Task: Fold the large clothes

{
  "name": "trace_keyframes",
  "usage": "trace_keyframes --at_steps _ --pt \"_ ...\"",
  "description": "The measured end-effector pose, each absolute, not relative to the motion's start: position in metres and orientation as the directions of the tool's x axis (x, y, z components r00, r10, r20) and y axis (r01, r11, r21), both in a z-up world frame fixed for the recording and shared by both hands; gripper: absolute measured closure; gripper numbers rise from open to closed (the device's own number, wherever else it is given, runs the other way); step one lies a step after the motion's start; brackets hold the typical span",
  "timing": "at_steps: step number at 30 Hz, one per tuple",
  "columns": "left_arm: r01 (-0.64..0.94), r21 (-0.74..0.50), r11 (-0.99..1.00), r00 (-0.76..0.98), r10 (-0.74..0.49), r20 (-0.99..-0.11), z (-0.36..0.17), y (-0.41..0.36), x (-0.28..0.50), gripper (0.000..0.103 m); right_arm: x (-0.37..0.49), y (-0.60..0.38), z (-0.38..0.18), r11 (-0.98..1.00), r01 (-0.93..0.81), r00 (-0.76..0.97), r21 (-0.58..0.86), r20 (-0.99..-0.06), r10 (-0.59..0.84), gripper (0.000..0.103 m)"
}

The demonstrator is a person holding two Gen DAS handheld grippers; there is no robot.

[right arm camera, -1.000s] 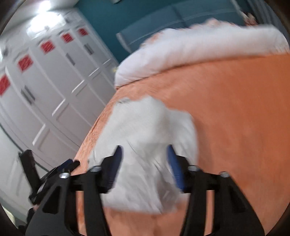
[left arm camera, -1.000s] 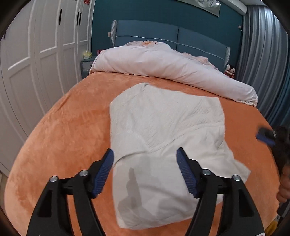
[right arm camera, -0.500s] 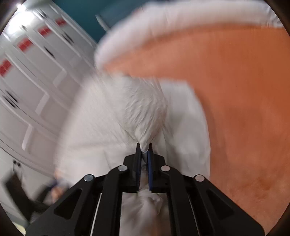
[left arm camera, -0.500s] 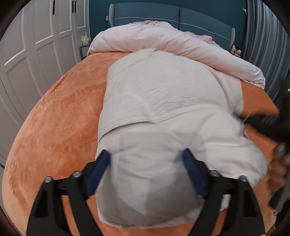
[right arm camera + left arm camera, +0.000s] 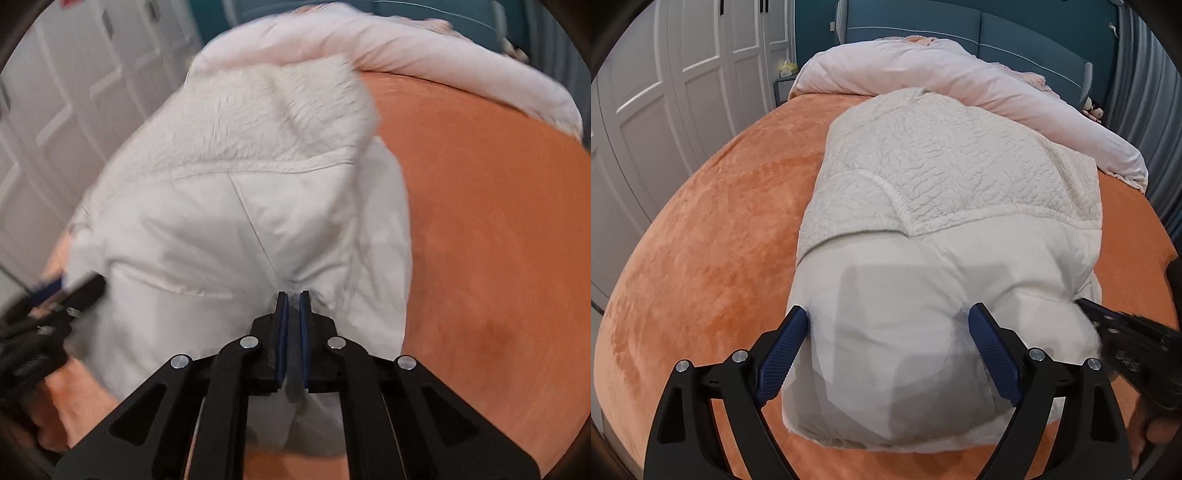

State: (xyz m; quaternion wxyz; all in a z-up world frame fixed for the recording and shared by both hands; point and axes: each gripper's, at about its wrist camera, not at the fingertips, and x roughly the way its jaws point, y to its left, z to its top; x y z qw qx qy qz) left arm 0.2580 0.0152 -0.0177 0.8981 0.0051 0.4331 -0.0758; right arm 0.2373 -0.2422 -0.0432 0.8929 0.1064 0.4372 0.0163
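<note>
Cream garment [image 5: 945, 229] lies folded, crinkled panel over smooth fabric.

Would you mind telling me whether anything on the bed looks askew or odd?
Nothing is damaged or spilled. The white jacket lies unevenly folded on the orange bedspread, its near right corner bunched where the right gripper pinches it.

Both cameras sit just behind their own fingers, close above the near end of the bed [image 5: 701, 229], tilted down and facing its far headboard [image 5: 1015, 40]. The left view looks from the left, taking in the wardrobe doors [image 5: 683, 74]; the right view, blurred, looks from the right. They share the white garment [image 5: 942, 206], the rolled duvet [image 5: 960, 77] beyond it, and each other's hand-held gripper at the frame edge.
</note>
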Motion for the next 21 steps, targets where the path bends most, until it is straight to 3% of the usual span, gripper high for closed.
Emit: trace_keyframes --at_steps 3,8,12,16,21 --pt "0.144 -0.033 0.989 0.617 -0.116 -0.779 -0.018 0.012 0.253 0.016 0.216 -0.251 -0.031 0.968 0.083 0.673 0.238 -0.729 0.122 0.094" --pt "0.137 -0.037 0.99 0.605 -0.113 -0.788 -0.014 0.009 0.243 0.016 0.228 -0.232 -0.069 0.995 0.083 0.575 0.058 -0.818 0.0 0.092" --pt "0.139 -0.032 0.99 0.606 -0.11 -0.788 -0.013 0.009 0.229 0.016 0.213 -0.223 -0.053 0.991 0.082 0.644 0.106 -0.765 0.029 0.091" --pt "0.127 -0.031 0.991 0.592 -0.101 -0.8 -0.017 0.009 0.218 0.017 0.202 -0.229 -0.082 0.99 0.108 0.557 0.092 -0.83 0.017 0.09" --pt "0.128 0.002 0.992 0.601 -0.076 -0.796 -0.019 0.006 0.194 0.017 0.162 -0.225 -0.08 0.988 0.122 0.616 0.096 -0.788 0.001 0.08"
